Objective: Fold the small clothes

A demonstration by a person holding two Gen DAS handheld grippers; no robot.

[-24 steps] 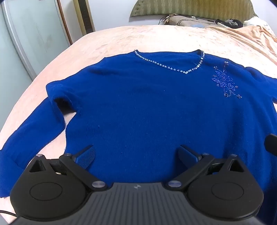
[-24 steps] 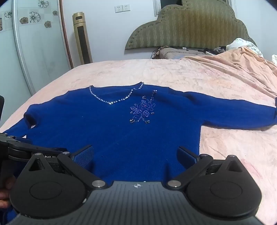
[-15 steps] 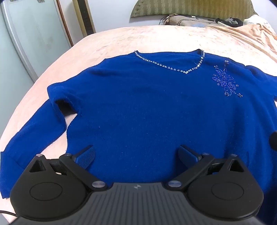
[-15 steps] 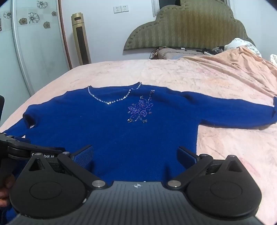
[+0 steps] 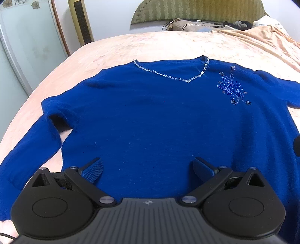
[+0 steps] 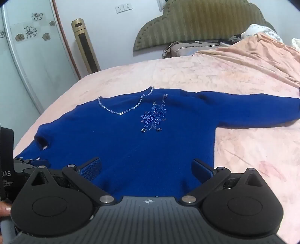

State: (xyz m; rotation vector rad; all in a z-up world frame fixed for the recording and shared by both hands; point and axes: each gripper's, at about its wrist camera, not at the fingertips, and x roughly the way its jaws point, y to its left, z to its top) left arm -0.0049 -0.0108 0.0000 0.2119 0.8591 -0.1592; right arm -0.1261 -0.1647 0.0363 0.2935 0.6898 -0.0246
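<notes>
1. One royal-blue knitted sweater with a rhinestone V-neck [image 5: 150, 116] lies flat, front up, on the pale pink bed [image 5: 150, 45], neck toward 12 o'clock, hem nearest both tools.
2. Its sleeves run out at 9 and 3 o'clock, so the long axis lies crosswise.
3. Left tool [image 5: 148, 169] hovers over the hem, jaws spread, gripping nothing; it looks nearer the 9 o'clock sleeve.
4. Right tool [image 6: 147, 168] likewise spread and empty, with the 3 o'clock sleeve [image 6: 253, 110] on its side.

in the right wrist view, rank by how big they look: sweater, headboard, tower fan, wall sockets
1. sweater
2. headboard
3. tower fan
4. wall sockets
The sweater lies nearest the camera, so its lead is partly nearness.
</notes>
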